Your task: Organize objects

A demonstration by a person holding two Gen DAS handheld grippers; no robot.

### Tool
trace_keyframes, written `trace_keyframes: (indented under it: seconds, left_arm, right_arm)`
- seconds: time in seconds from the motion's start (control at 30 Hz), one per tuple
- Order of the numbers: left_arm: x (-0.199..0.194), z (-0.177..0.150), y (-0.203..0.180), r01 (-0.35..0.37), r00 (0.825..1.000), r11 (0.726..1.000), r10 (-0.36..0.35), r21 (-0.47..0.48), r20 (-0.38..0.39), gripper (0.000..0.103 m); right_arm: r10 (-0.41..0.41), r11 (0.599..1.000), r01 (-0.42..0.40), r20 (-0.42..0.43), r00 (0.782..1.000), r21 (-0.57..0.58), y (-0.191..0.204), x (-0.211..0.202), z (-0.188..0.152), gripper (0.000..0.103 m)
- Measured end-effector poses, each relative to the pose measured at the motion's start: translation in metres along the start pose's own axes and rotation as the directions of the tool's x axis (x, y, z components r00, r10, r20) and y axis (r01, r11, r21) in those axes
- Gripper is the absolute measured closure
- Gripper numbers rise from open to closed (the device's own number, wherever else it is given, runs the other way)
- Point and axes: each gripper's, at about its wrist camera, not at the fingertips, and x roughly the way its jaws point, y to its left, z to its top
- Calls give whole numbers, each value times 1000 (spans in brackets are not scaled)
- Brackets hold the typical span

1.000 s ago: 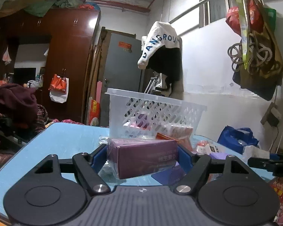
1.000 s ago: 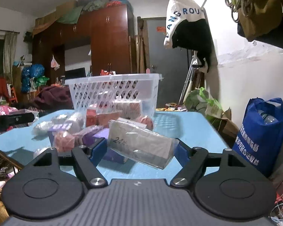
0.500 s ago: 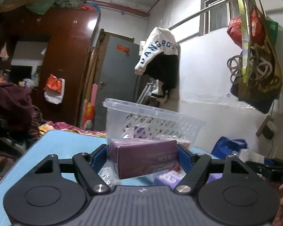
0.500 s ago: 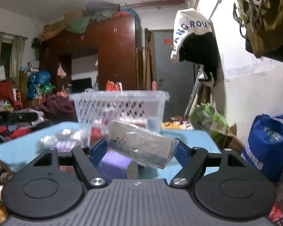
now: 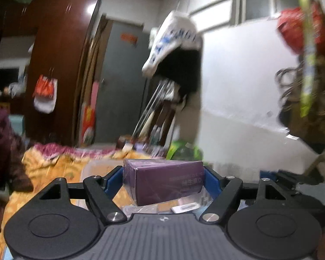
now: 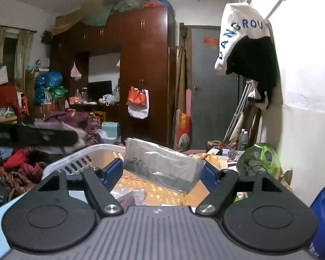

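Altogether two boxes (image 5: 164, 181) (image 6: 160, 165), one basket (image 6: 75, 159).

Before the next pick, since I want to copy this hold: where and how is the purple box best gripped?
By its two short ends, coming in level along its long side, as the left gripper has it now. The purple box is a flat-sided rectangular carton, so the blue jaws press squarely on parallel end faces. Its film wrap looks slick, so I would seat it deep between the jaws.
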Motion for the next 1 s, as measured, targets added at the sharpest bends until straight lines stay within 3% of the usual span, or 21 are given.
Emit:
trace_keyframes:
  seconds: [0.2,0.3,0.43,0.53,0.73,0.87,0.93,1.0]
  left_arm:
    - [31,-10,19,-34,997,997,29,-74,-67,23]
    - [39,-14,22,-88,992,993,81,-73,-94,17]
    - [13,-20,23,-83,993,992,74,-97,-91,4]
    - [-25,-43,16,-53,998,996,51,-74,-22,2]
    - [-85,-126,-4,-6,1000,1000,6,-13,-30,2]
    - [-98,-160,-7,42,998,999,-43,-28,-40,2]
    - [-95,-163,-9,20,999,1000,-20,-18,-29,6]
    - [-91,-165,-9,5,999,1000,-6,-19,-33,11]
  right_arm:
    - [34,999,-35,-51,998,-28,2,14,-11,24]
    - [11,997,-12,-22,1000,-77,8,3,-13,0]
    - [-10,998,13,56,998,-55,7,-38,-29,0]
    - [14,998,-17,35,999,65,-3,-75,-66,0]
    - [57,981,-48,-43,997,190,-2,-127,-154,0]
    - [43,986,-38,-29,999,161,7,-130,-162,0]
    - [15,991,-11,-26,1000,133,12,-126,-160,0]
    - [18,992,-14,-29,999,129,16,-123,-160,7]
